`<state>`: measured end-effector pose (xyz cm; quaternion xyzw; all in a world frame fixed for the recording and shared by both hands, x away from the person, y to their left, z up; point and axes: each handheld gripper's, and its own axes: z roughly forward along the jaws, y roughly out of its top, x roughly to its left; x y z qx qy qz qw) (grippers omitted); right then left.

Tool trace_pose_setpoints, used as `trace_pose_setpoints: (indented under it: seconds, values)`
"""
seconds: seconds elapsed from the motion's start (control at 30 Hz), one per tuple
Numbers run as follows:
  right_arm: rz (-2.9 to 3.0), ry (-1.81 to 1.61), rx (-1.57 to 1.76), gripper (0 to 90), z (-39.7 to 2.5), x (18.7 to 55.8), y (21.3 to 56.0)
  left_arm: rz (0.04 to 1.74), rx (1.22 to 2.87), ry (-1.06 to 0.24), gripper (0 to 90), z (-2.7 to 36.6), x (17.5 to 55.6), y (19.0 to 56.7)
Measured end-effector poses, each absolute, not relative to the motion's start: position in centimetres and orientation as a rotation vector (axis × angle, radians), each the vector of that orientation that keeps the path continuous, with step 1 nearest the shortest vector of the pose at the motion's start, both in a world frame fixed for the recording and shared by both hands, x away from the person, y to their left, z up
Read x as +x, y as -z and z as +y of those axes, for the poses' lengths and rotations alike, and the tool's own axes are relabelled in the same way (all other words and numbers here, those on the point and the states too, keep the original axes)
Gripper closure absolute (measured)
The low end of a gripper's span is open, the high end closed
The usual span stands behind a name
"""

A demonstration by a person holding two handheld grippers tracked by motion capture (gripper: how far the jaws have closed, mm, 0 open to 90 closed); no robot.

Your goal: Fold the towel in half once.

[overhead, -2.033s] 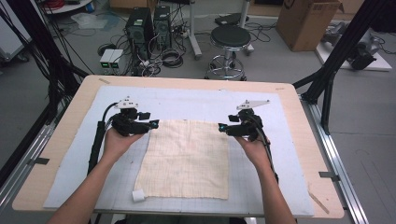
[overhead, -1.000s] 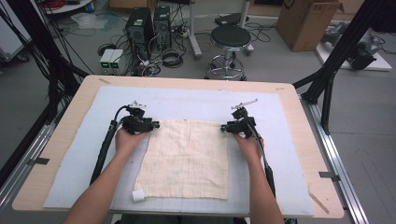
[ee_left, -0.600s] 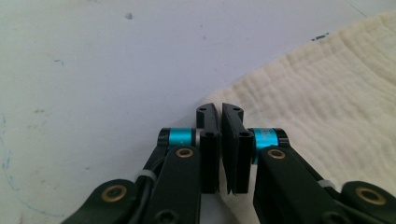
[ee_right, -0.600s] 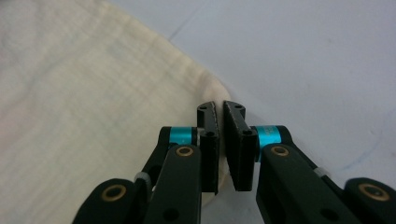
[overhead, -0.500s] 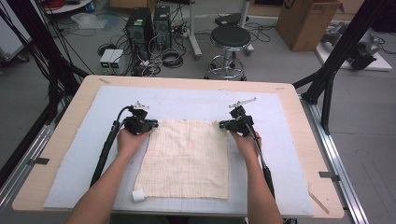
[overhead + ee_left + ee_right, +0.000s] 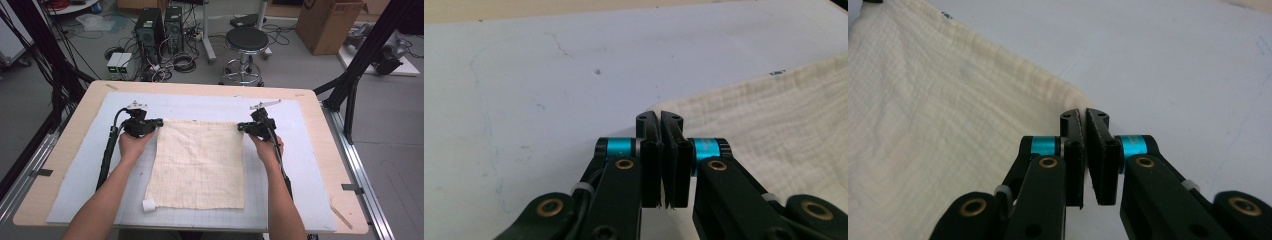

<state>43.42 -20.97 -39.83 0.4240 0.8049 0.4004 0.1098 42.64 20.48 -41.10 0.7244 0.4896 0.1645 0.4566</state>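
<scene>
Cream checked cloth (image 6: 200, 162) lies flat mid-worktop (image 6: 65, 135) on a pale blue mat (image 6: 300, 165) in the high view, the left claw (image 6: 159, 121) and right claw (image 6: 240, 127) at its far corners. In the left gripper view, that claw (image 6: 661, 119) is pressed closed at the cloth's (image 6: 774, 130) corner. In the right gripper view, the right claw (image 6: 1084, 116) is likewise closed at the cloth's (image 6: 938, 120) corner; whether fabric is pinched I cannot tell.

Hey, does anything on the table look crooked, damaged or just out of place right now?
Mostly tidy. The cream cloth lies flat on the pale mat, turned slightly against its grid. A small white tag sticks out at its near left corner. The left gripper and right gripper sit shut at the far corners.
</scene>
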Motion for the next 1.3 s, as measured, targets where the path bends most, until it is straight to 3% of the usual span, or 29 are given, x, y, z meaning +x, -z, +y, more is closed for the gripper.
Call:
trace_pose_setpoints:
  seconds: [0.2, 0.4, 1.3]
  values:
    - [2.336, -1.216, 1.212, 86.1, -20.8, 43.7, 38.4, 1.176, 1.76, -0.395, 86.7, 21.0, 42.9, 39.6]
    - [2.372, -1.26, 1.277, 86.0, -21.3, 43.3, 39.7, 1.164, 1.817, -0.343, 86.7, 21.0, 42.4, 40.4]
    - [2.444, -1.44, 1.102, 86.0, -21.8, 38.8, 37.3, 0.995, 1.799, -0.277, 86.6, 23.0, 36.9, 39.9]
